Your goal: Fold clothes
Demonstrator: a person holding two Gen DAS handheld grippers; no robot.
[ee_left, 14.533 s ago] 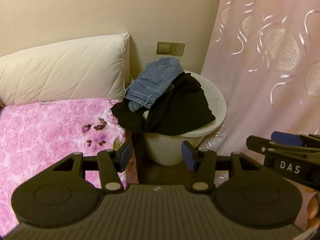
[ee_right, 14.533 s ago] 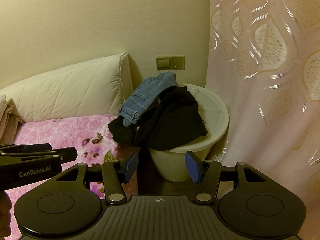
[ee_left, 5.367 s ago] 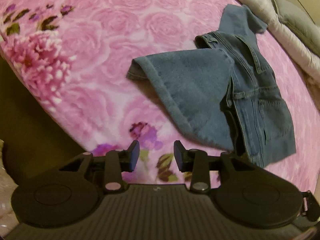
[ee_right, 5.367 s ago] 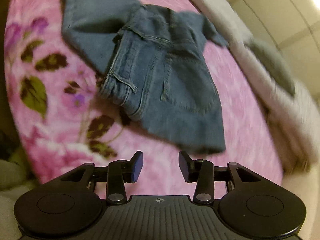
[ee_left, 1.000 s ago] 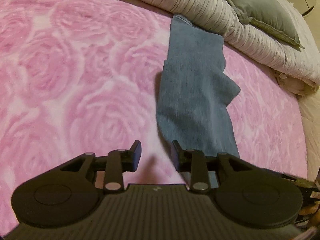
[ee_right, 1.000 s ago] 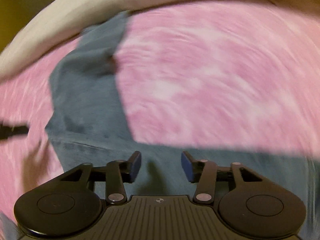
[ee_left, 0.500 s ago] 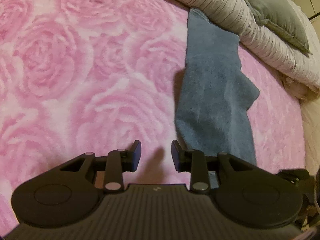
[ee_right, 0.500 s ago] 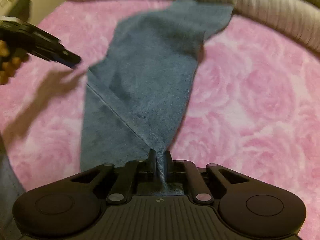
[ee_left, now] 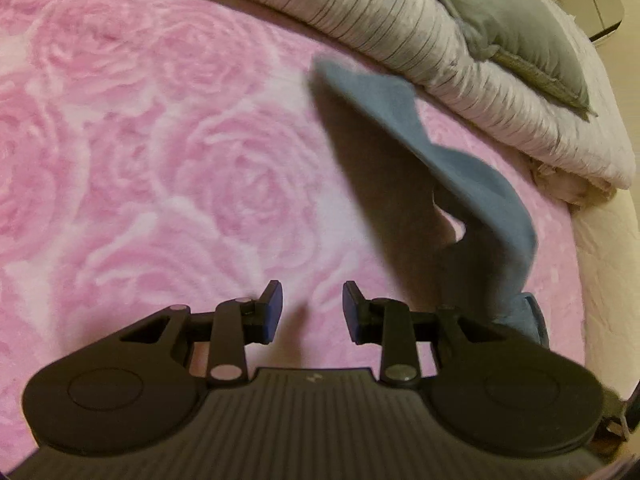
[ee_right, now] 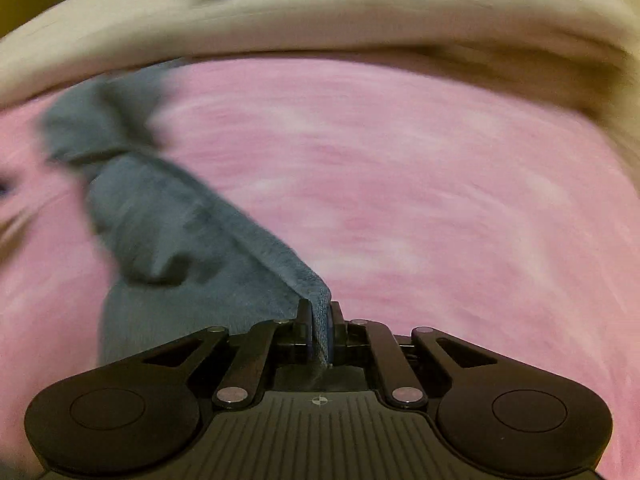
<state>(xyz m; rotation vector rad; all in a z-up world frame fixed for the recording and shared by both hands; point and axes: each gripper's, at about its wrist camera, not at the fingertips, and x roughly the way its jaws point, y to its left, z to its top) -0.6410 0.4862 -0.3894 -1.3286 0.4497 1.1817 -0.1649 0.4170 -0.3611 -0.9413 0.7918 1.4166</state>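
Note:
The blue jeans (ee_left: 460,168) lie on the pink rose-print bedspread (ee_left: 160,140). One leg is lifted off the bed and casts a dark shadow. My right gripper (ee_right: 320,320) is shut on the edge of that jeans leg (ee_right: 192,232) and holds it raised; the view is blurred by motion. My left gripper (ee_left: 312,308) is open and empty, low over the bedspread just left of the jeans.
A striped beige quilt (ee_left: 400,28) and a grey pillow (ee_left: 512,20) lie along the far side of the bed. The quilt shows as a blurred pale band in the right wrist view (ee_right: 320,20). The bed edge is at the right (ee_left: 608,280).
My right gripper has pulled the held jeans leg up and to the right, so the fabric now hangs off the bed. My left gripper has stayed open and shifted a little.

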